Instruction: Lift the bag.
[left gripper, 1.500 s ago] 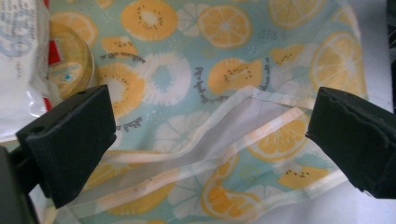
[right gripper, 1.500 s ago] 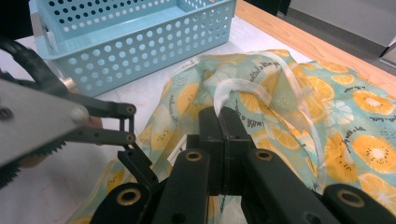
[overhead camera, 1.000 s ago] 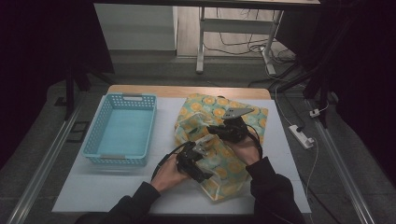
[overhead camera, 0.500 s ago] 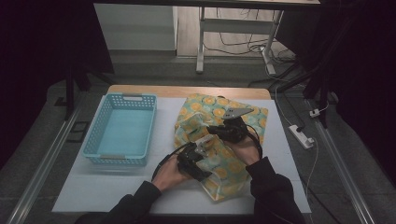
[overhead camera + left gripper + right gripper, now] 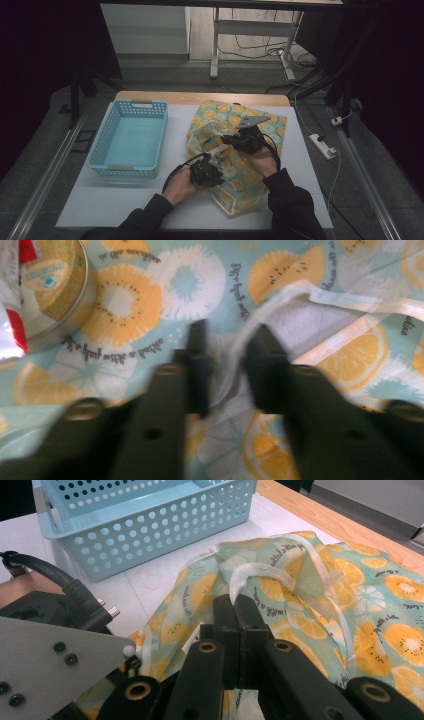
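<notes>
Right gripper (image 5: 239, 605): jaws fully closed, clamping a white handle strap (image 5: 250, 575) of the fruit-print bag (image 5: 235, 150). Left gripper (image 5: 227, 370): jaws have just been closing; a fold of the bag's white edge (image 5: 235, 365) stands between them, but a narrow gap remains on each side (contact cannot be confirmed). A round tin (image 5: 47, 285) lies inside the bag at 10 o'clock from the left jaws. In the high view the bag lies right of table centre; the blue basket (image 5: 130, 140) sits at 9 o'clock from it on the white table (image 5: 125, 200).
</notes>
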A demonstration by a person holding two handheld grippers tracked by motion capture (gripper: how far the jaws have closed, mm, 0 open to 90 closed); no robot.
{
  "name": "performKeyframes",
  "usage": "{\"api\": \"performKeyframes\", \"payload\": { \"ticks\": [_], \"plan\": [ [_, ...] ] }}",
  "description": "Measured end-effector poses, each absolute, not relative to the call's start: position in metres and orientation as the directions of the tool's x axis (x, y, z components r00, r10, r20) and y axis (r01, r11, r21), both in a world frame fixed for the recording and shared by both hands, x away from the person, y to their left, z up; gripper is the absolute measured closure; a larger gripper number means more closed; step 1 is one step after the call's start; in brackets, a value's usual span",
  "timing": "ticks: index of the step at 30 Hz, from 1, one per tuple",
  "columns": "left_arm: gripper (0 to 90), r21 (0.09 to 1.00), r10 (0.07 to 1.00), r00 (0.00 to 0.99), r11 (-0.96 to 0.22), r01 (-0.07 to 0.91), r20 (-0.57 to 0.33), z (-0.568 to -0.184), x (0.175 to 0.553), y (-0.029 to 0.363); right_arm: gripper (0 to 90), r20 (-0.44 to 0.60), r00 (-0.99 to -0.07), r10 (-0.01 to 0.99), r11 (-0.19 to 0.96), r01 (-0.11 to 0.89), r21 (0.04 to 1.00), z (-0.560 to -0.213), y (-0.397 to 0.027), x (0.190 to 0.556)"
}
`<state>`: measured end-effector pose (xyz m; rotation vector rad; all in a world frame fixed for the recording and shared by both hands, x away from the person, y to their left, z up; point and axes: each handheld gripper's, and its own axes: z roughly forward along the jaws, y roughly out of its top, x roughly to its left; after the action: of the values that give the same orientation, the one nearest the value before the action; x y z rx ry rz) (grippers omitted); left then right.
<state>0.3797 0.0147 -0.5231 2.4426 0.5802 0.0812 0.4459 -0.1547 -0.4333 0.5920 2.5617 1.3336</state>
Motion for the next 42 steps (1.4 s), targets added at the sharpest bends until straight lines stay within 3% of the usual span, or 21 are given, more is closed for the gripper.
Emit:
{"api": "performKeyframes", "payload": {
  "ticks": [3,20,42],
  "plan": [
    [89.1,0.578,0.447,0.887,-0.697,0.424,-0.112,-0.523,0.381,0.014,89.8,0.014,-0.901,0.433,0.515,0.26,0.817,-0.433,-0.155,0.446],
    [89.6,0.621,0.531,0.828,-0.593,0.513,-0.178,-0.491,0.382,0.027,89.8,0.004,-0.912,0.411,0.527,0.241,0.815,-0.424,-0.153,0.438],
    [89.7,0.699,0.519,0.798,-0.445,0.559,-0.308,-0.432,0.402,0.063,89.9,0.045,-0.932,0.359,0.512,0.237,0.826,-0.394,-0.152,0.433]
  ]
}}
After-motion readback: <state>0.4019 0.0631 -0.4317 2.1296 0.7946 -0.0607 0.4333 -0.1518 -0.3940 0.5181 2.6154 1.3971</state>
